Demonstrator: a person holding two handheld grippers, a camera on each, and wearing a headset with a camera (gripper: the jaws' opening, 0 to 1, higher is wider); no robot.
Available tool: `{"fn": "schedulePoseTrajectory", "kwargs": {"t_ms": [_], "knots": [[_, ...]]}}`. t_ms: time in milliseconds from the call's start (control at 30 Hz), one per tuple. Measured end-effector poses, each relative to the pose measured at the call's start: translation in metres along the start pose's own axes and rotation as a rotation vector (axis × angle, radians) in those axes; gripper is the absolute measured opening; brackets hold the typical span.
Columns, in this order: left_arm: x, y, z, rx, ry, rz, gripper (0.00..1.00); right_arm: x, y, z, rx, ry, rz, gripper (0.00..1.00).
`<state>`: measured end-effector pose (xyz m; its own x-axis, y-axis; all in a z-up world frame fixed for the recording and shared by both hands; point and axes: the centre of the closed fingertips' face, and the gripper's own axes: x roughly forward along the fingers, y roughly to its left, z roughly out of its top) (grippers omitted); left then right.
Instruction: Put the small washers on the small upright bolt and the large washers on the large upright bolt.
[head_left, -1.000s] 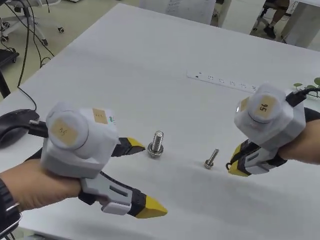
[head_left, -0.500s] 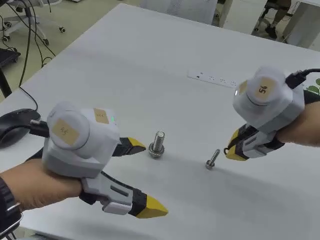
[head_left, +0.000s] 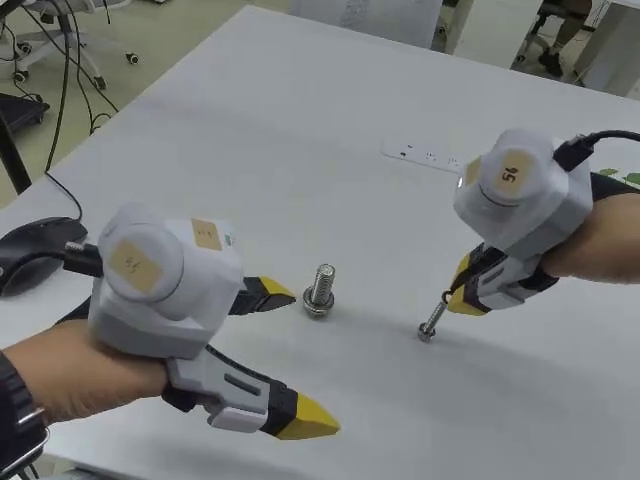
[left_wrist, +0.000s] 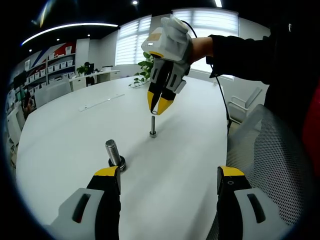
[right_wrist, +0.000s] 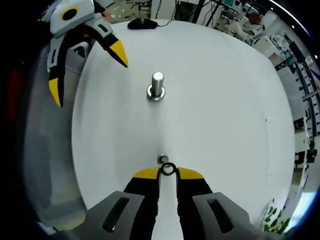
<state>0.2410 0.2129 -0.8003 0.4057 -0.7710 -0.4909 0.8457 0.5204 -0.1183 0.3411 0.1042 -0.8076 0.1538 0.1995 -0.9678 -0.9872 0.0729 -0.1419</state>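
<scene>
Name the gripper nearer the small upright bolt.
Right. The right gripper hangs just above the small silver upright bolt, gripping a small metal washer; the left gripper is beyond the large silver bolt.

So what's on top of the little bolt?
The right hand-held gripper hangs just over the small bolt, pinching a small washer. Its tips cover whether the ring touches the bolt's top.

The left gripper (head_left: 300, 360) is held low in the left hand (head_left: 60, 370), with its jaws set wide apart and pointed forward. The right gripper (head_left: 455, 300) is gripped by the right hand (head_left: 600, 250) and is tilted downward. A small washer (right_wrist: 163, 170) is pinched between its closed yellow tips.
</scene>
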Motion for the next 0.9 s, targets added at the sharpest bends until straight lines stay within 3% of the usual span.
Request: {"fn": "schedulePoseTrajectory", "kwargs": {"t_ms": [900], "knots": [[0.002, 0.003, -0.002, -0.006, 0.002, 0.003, 0.79, 0.020, 0.000, -0.003, 0.005, 0.020, 0.028, 0.13]]}}
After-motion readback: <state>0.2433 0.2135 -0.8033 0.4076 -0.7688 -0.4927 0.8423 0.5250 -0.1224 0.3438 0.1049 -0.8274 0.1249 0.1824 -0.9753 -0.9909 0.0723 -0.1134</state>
